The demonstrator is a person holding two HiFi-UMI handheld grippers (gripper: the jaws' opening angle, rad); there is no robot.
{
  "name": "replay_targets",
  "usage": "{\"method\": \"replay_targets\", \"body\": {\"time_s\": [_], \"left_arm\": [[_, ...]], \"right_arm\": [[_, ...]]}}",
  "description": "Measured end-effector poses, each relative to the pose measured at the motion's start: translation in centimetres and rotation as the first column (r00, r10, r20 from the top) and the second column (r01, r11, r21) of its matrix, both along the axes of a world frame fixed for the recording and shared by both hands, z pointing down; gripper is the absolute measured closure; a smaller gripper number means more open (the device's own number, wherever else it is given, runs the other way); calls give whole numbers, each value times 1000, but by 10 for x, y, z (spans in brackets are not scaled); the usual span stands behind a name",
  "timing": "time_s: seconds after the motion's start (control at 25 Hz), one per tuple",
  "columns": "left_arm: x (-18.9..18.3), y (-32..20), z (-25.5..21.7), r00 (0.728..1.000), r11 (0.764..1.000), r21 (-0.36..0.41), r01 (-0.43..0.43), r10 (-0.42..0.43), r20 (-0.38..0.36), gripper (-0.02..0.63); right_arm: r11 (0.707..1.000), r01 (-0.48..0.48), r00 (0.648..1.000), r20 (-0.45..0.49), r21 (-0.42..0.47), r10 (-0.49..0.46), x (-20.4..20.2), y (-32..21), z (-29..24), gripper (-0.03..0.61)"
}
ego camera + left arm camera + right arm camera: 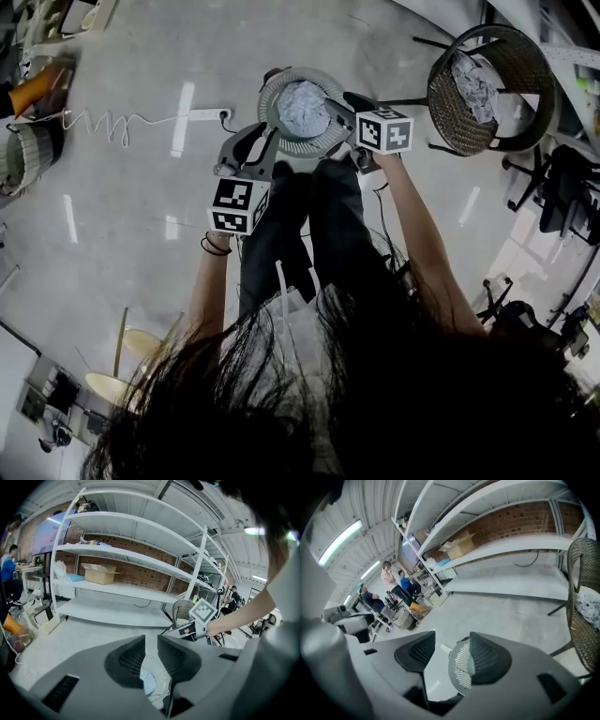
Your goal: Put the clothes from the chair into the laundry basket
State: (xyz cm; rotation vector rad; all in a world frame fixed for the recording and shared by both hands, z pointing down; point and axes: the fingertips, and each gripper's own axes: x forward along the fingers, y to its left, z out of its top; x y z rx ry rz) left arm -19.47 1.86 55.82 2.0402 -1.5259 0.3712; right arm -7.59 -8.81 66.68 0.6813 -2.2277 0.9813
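Both arms reach forward, and neither gripper holds anything.
The left gripper [150,644] tilts downward with its jaws a narrow gap apart. The right gripper [451,645] is held farther out and to the right, jaws spread wide. The left forearm [208,286] and right forearm [424,234] are bare and extended.

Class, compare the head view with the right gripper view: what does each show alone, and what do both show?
Only the head view: the heap of clothes inside the laundry basket, and the power strip on the floor. Only the right gripper view: the white shelving, its cardboard box, the brick wall. Both: the basket's slatted rim and the wicker chair with leftover clothes on it.
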Motion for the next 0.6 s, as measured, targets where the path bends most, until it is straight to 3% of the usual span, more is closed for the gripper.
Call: {"method": "replay_targets", "body": {"time_s": [0.28,0.6], "left_arm": [[19,4,-35,999,999,20,-35,35,-10,523],[54,-17,-91,993,986,118,-115,119,-23,523]], "right_arm": [[994,-78,985,159,72,66,5,7,-93,341],[960,-256,932,294,114,214,40,10,-176,355]]}}
